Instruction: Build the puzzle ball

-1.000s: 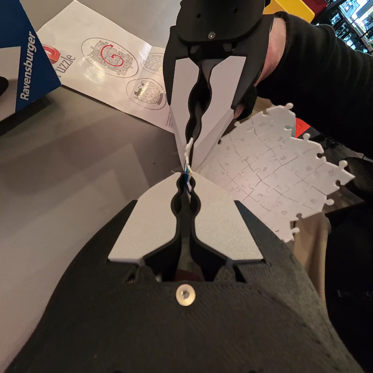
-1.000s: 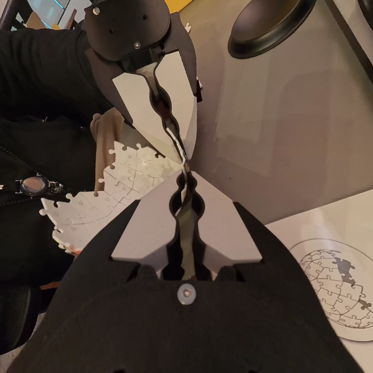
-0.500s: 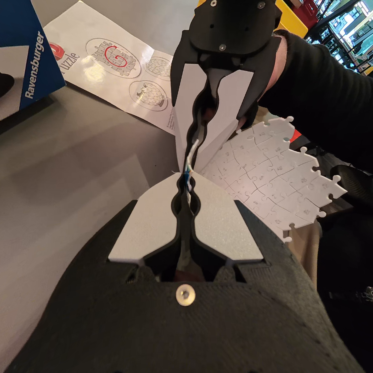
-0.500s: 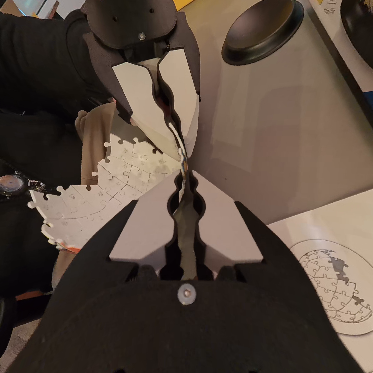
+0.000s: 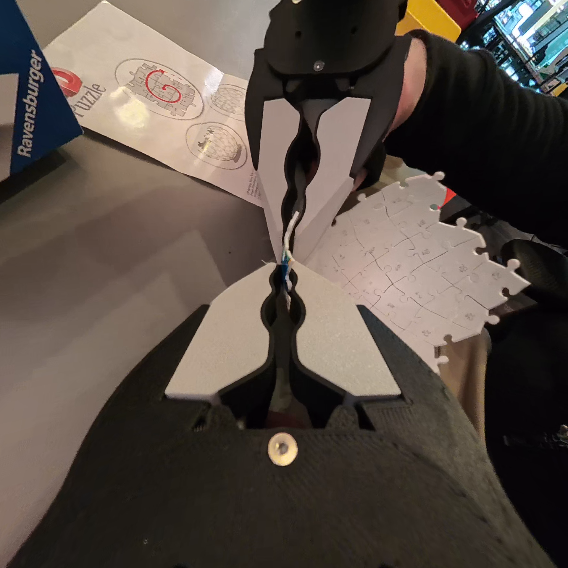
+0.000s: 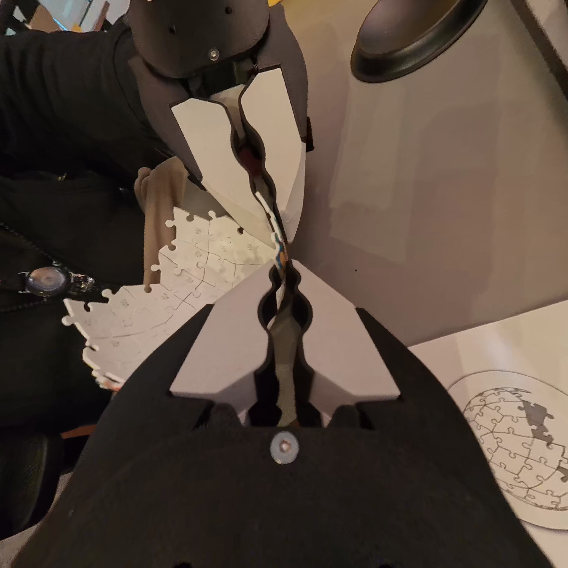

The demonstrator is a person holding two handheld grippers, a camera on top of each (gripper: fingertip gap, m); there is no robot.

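- The left claw (image 5: 284,270) is clamped on the edge of the curved puzzle shell (image 5: 424,267), a joined section of white-backed pieces that fans out to that claw's right and hangs off the edge of the grey surface (image 5: 107,276).
- The right claw (image 6: 284,267) faces it tip to tip and is pinched on a thin piece (image 6: 278,242) seen edge-on, with a strip of colour showing. Whether this is a loose piece being pressed in or the shell's own rim, I cannot tell.
- Risk: both claws grip the same narrow edge from opposite sides. If either one twists or pulls off line, I judge the interlocked seams beside the tips may pop apart, and the unsupported shell could drop onto the person's lap.
- Risk: the hold is only at the very tips. A slight slip would let the thin edge slide out, or bend a tab instead of seating it.
- Pose: the two claws point straight at each other, nearly in one line, tips almost touching. The person's hand (image 5: 408,89), in a black sleeve (image 5: 491,129), holds the far claw from behind in the left wrist view.
- Beyond the left claw lie an instruction sheet (image 5: 147,101) and a blue box (image 5: 27,101); a black dish (image 6: 421,40) sits beyond the right claw.
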